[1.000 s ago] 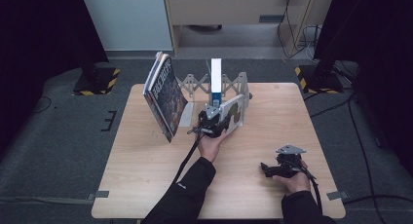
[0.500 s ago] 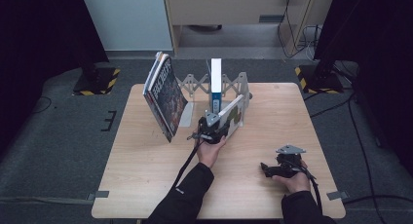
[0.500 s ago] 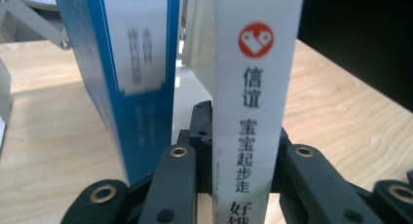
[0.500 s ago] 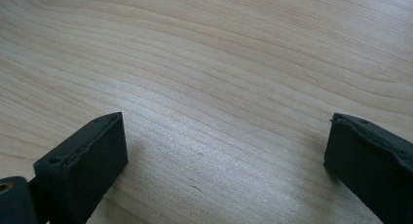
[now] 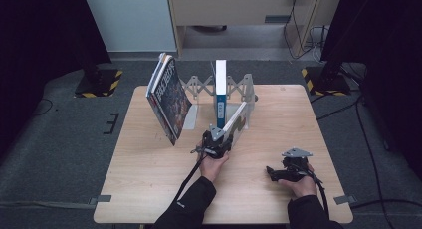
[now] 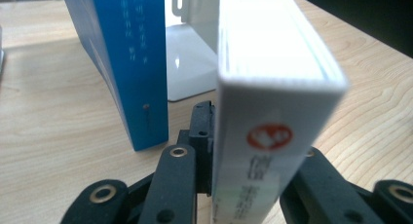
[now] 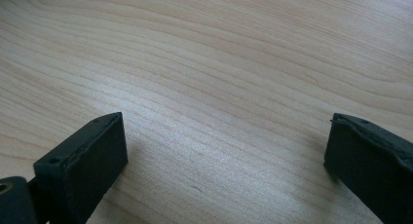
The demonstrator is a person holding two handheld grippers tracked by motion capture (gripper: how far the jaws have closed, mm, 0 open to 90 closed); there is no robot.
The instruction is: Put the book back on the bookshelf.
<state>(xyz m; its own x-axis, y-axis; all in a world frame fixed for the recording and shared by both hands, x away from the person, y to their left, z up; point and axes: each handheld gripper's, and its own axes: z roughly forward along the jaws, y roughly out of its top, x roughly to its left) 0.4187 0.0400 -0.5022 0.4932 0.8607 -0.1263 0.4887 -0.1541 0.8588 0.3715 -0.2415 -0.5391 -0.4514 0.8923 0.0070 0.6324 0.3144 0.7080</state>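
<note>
Left gripper view is showing the white book (image 6: 272,112) sitting spine-on between the two black jaws of the left tongs (image 6: 243,185), which are pressing on both of its covers and gripping it near the lower end of the spine, where a red round logo is printed. Just beside it, to the left in that view, a blue book (image 6: 126,63) is standing upright on the surface (image 6: 48,112), apart from the white one, with a white bookend (image 6: 190,73) rising behind the gap between them.

From the high view, the white book (image 5: 234,120) is leaning at a slant inside the rack (image 5: 239,87) near the middle of the surface (image 5: 149,179), its top tipping toward the right end plate, while the left tongs (image 5: 215,142) are holding its near edge. The blue book (image 5: 220,92) is standing straight in the rack just behind. A large illustrated book (image 5: 168,97) is leaning at the rack's left end, well apart from the white one.

The right tongs (image 5: 278,173) are resting low over the near right part of the surface, well apart from the rack. In the right gripper view their jaws are standing wide apart over bare wood (image 7: 219,87), holding nothing.
</note>
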